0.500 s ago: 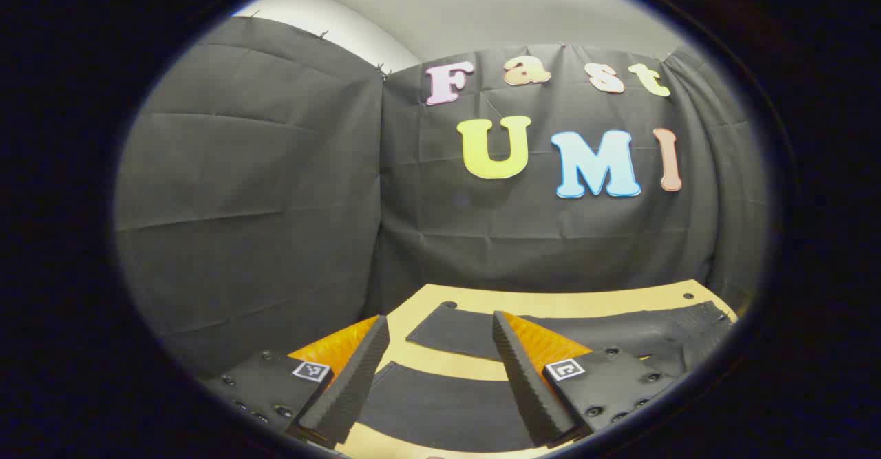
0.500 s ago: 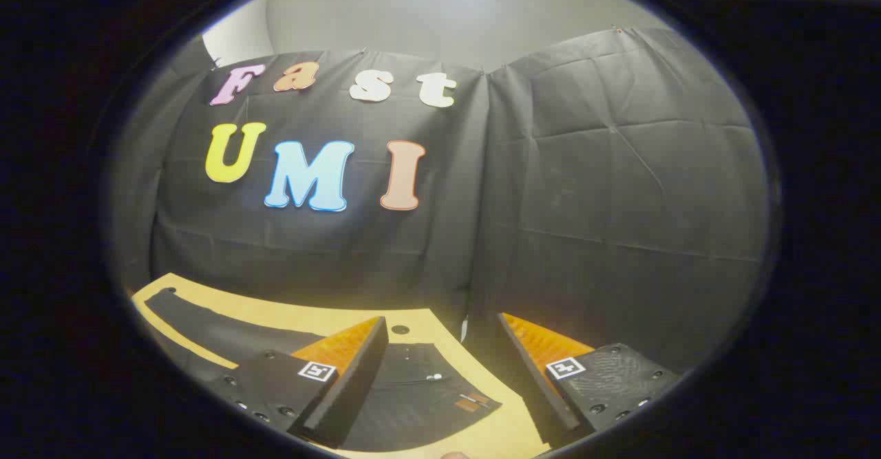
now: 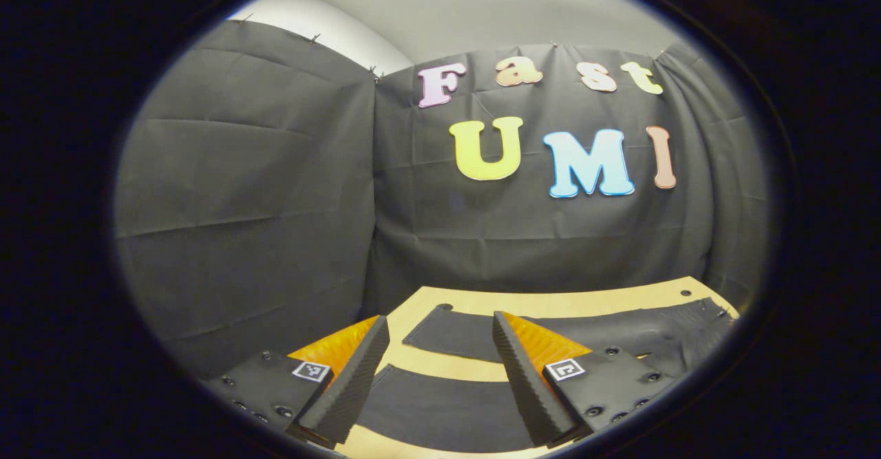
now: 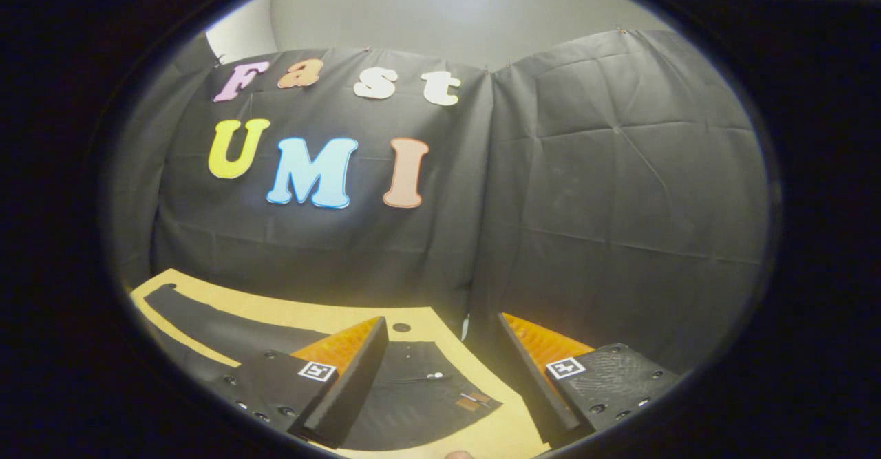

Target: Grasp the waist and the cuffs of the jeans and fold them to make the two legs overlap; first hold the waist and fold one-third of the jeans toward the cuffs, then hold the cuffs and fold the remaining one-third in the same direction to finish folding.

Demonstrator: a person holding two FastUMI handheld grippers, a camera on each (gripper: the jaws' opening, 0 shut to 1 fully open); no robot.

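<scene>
Jeans (image 3: 447, 411) lie flat on the table (image 3: 537, 303) in the left gripper view, both legs running beneath the left gripper (image 3: 437, 363), whose fingers are spread wide with nothing between them; against half a second ago the scene has slid slightly left and the legs show a little more. In the right gripper view the right gripper (image 4: 437, 369), fingers likewise apart and empty, hangs level above the waist end (image 4: 420, 393) with its button and pocket detail, the scene barely shifted.
</scene>
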